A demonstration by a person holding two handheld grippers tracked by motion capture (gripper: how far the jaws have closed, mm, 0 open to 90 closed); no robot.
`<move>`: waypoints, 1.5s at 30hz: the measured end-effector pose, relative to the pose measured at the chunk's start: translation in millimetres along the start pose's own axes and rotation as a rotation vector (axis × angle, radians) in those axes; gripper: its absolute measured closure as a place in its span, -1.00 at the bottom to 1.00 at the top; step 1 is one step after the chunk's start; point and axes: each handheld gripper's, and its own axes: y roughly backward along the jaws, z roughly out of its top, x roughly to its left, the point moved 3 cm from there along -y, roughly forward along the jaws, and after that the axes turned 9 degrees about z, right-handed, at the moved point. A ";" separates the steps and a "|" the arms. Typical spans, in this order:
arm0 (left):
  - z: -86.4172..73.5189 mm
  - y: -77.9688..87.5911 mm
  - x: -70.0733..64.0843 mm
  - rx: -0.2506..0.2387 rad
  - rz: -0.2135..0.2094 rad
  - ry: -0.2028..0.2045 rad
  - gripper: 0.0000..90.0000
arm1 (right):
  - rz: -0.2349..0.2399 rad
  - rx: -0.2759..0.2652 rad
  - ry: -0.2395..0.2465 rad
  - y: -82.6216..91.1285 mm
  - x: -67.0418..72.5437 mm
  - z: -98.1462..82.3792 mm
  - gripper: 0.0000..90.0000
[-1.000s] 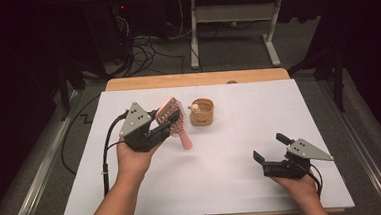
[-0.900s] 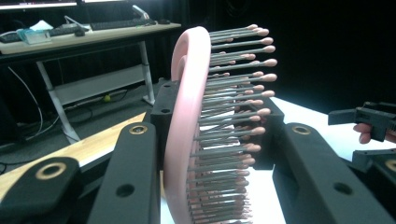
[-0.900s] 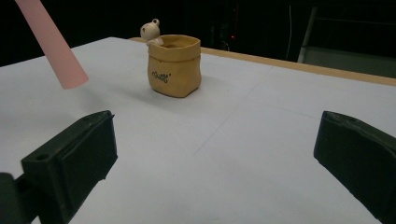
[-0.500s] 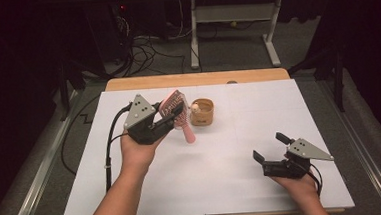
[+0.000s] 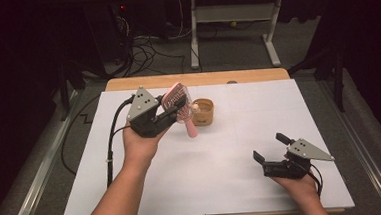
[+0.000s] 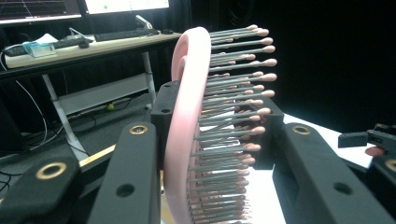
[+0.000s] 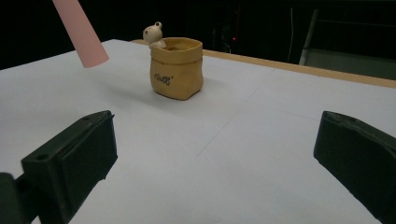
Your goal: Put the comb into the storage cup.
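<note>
Pink hairbrush point(image 5: 178, 105) clamped between left tongs point(image 5: 166, 114).

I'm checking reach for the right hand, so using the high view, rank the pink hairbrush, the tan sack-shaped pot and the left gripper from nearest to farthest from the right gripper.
From the right gripper, low at the right:
1. Tan sack-shaped pot, standing mid-table.
2. Pink hairbrush, raised just left of the pot.
3. Left gripper, its body farthest left; its jaws hold the brush, so ranks 2 and 3 nearly tie.

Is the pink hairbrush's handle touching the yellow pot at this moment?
Apart. The right gripper view shows the hairbrush handle's tip hanging in the air, with bare table between it and the pot.
</note>
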 end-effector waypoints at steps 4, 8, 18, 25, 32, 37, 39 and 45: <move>4.0 -0.8 0.9 -0.004 0.003 -0.002 0.41 | 0.000 0.000 0.000 0.0 0.7 -0.1 -1.00; 8.0 -2.2 1.9 -0.007 0.004 -0.001 0.41 | 0.001 0.000 -0.001 0.1 0.7 0.0 -1.00; 16.2 -11.5 1.4 -0.020 0.006 -0.005 0.41 | 0.000 -0.007 0.005 0.9 0.7 0.7 -1.00; 23.3 -19.5 3.5 -0.036 0.015 0.001 0.41 | -0.002 -0.011 0.004 1.7 0.3 0.8 -1.00; 28.3 -31.0 5.4 -0.041 0.023 0.006 0.41 | 0.000 -0.011 0.003 1.8 0.3 0.7 -1.00; 30.0 -39.7 6.7 -0.041 0.026 0.017 0.41 | 0.000 -0.014 0.001 2.4 0.0 0.9 -1.00; 30.7 -42.6 7.0 -0.038 0.028 0.014 0.42 | 0.002 -0.013 -0.001 2.3 0.0 0.8 -1.00; 34.4 -48.7 6.7 -0.045 0.031 0.016 0.41 | 0.005 -0.015 -0.001 2.2 0.0 0.8 -1.00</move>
